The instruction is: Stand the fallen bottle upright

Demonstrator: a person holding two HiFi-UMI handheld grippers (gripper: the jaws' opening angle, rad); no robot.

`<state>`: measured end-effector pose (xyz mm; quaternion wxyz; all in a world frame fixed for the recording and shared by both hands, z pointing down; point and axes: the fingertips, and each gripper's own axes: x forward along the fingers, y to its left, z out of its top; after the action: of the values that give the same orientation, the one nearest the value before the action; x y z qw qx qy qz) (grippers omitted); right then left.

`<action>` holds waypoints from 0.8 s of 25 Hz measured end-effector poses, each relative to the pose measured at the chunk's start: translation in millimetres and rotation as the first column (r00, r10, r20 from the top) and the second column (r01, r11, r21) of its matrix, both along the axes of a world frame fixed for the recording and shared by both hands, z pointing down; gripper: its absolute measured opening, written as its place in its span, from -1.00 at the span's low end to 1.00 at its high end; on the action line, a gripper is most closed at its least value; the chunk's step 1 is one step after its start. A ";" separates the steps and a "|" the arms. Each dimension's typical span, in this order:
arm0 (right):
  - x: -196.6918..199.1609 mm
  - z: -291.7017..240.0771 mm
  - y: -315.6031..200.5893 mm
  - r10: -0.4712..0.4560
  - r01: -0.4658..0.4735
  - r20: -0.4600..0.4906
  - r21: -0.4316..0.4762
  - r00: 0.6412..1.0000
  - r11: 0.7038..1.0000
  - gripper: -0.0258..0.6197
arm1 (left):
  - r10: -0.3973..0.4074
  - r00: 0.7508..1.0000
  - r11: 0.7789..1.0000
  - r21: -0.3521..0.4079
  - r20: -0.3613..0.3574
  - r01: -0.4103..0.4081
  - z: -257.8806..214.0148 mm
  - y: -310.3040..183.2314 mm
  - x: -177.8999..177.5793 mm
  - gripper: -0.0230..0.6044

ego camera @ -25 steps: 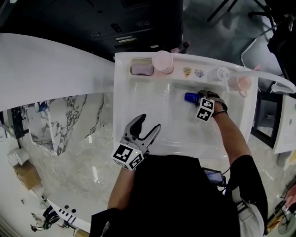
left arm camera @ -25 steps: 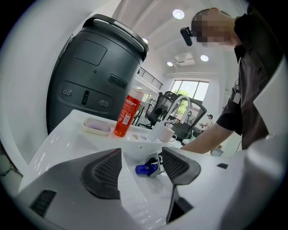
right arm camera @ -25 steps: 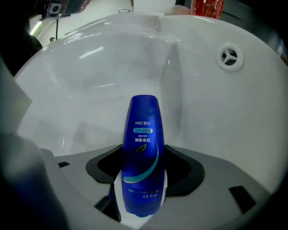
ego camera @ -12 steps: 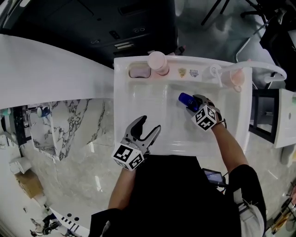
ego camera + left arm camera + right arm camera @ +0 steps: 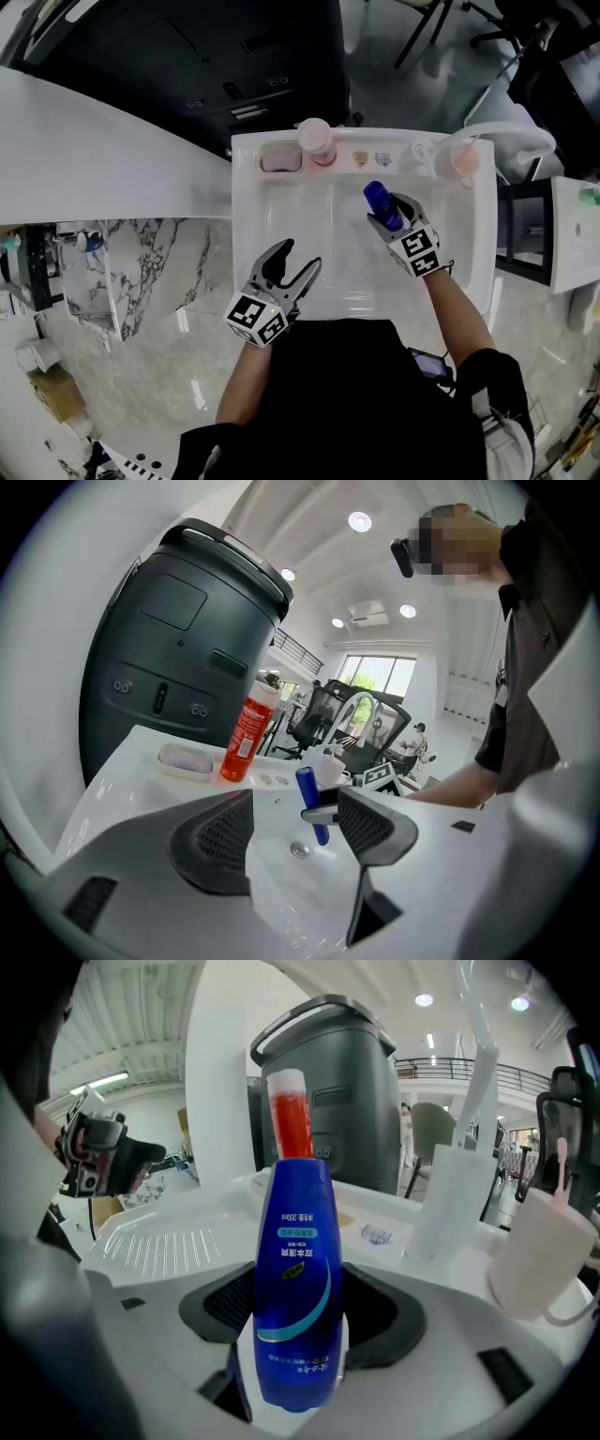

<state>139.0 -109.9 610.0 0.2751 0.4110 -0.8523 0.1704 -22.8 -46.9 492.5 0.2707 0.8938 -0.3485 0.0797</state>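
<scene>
Blue bottle sits clamped in your right claw, held above the white sink near its back rim. Your left claw hovers over the sink's front edge.

In the left gripper view, that claw's jaws gape wide with nothing between them. The bottle hangs nearly upright above the sink's drain.

In the right gripper view, both pads press the bottle's sides. A red bottle stands on the sink's back ledge behind it.
</scene>
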 end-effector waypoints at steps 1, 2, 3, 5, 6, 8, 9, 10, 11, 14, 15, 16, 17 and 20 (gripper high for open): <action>-0.3 -7.4 -4.7 0.012 -0.012 0.006 0.026 1.000 1.000 -0.02 | 0.003 1.000 1.000 0.004 -0.004 -0.003 -1.2 -1.9 -0.2 0.01; -0.4 -14.4 -9.7 0.024 -0.025 0.012 0.053 1.000 0.998 -0.02 | 0.006 1.000 1.000 0.008 -0.007 -0.006 -2.3 -3.7 -0.4 0.01; -0.9 -21.9 -15.1 0.040 -0.042 0.025 0.078 0.999 0.996 -0.02 | 0.009 1.000 1.000 0.010 -0.010 -0.009 -3.1 -5.2 -0.8 0.01; -3.8 -39.7 -27.3 0.076 -0.085 0.072 0.122 0.994 0.989 -0.02 | 0.015 1.000 1.000 0.011 -0.014 -0.015 -3.7 -6.7 -2.0 0.01; -5.6 -49.2 -34.1 0.095 -0.108 0.100 0.143 0.990 0.984 -0.02 | 0.018 1.000 1.000 0.011 -0.015 -0.018 -3.5 -6.8 -3.1 0.01; -9.4 -67.6 -48.6 0.123 -0.149 0.142 0.192 0.982 0.970 -0.02 | 0.021 1.000 1.000 0.008 -0.013 -0.021 -2.7 -6.5 -6.6 0.01; -11.2 -75.8 -55.8 0.132 -0.163 0.151 0.219 0.980 0.962 -0.02 | 0.021 1.000 1.000 0.006 -0.012 -0.021 -2.4 -6.2 -9.0 0.01; -12.8 -83.1 -62.8 0.138 -0.174 0.157 0.246 0.978 0.954 -0.02 | 0.020 1.000 1.000 0.005 -0.011 -0.020 -2.3 -6.1 -11.6 0.01; -14.0 -89.4 -69.8 0.144 -0.184 0.162 0.269 0.976 0.945 -0.02 | 0.020 1.000 1.000 0.005 -0.009 -0.019 -2.6 -6.2 -14.4 0.01; -15.2 -102.3 -89.7 0.173 -0.224 0.181 0.319 0.968 0.921 -0.02 | 0.021 1.000 1.000 0.008 0.001 -0.021 -4.5 -7.8 -24.1 0.01; -14.4 -104.3 -96.0 0.188 -0.243 0.191 0.327 0.963 0.913 -0.02 | 0.020 1.000 1.000 0.009 0.004 -0.020 -5.4 -8.7 -27.5 0.01; -13.3 -105.1 -101.9 0.204 -0.264 0.205 0.330 0.957 0.906 -0.02 | 0.019 1.000 1.000 0.011 0.006 -0.019 -6.1 -9.7 -30.8 0.01; -12.0 -104.8 -107.1 0.221 -0.285 0.219 0.327 0.950 0.901 -0.02 | 0.016 1.000 1.000 0.011 0.009 -0.016 -6.8 -10.5 -34.0 0.01; -9.9 -100.1 -120.3 0.259 -0.331 0.246 0.318 0.934 0.889 -0.02 | 0.005 1.000 1.000 0.008 0.019 -0.005 -7.2 -14.0 -42.4 0.01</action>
<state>129.2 -230.3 509.9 0.0817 0.5600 -0.8191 0.0937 -65.3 -60.9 485.3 0.2637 0.8950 -0.3490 0.0876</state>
